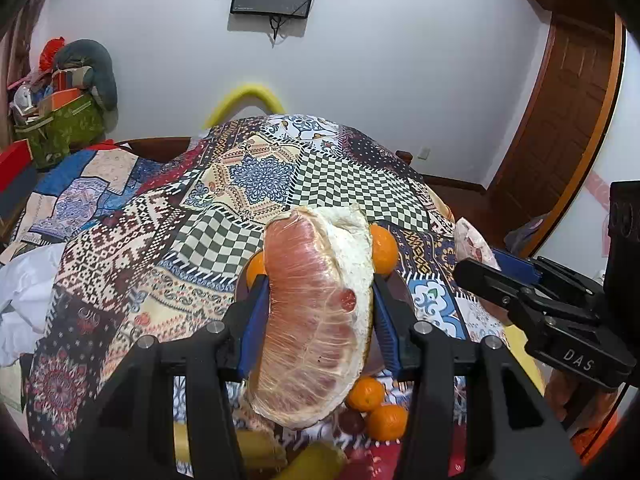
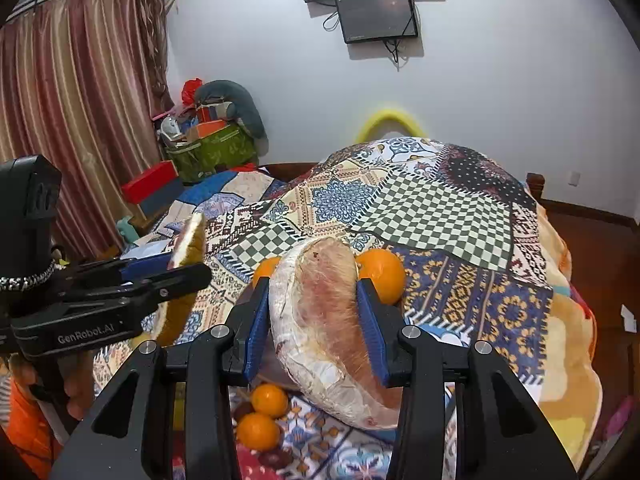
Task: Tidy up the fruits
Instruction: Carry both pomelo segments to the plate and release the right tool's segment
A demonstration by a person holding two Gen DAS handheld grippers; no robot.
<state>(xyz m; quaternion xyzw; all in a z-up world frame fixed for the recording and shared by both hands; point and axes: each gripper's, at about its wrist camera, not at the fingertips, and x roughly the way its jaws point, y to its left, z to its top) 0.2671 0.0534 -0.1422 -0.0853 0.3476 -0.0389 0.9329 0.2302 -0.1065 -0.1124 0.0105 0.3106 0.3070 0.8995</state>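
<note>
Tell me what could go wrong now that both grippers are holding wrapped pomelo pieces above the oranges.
1. The left gripper pinches its pomelo wedge across soft, film-wrapped flesh; it could slip or get crushed.
2. The right gripper grips its pomelo piece only midway, with the bottom end hanging below; it may pivot and drop.
3. Oranges lie directly beneath on the patterned cloth; a careless set-down could knock them rolling.

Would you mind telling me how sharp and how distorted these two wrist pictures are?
Left wrist view: the pomelo wedge in the left tool is sharp, the bananas at the bottom edge are blurred, and the door bows. Right wrist view: its wrapped wedge is sharp, the curtain curves, corners black.
</note>
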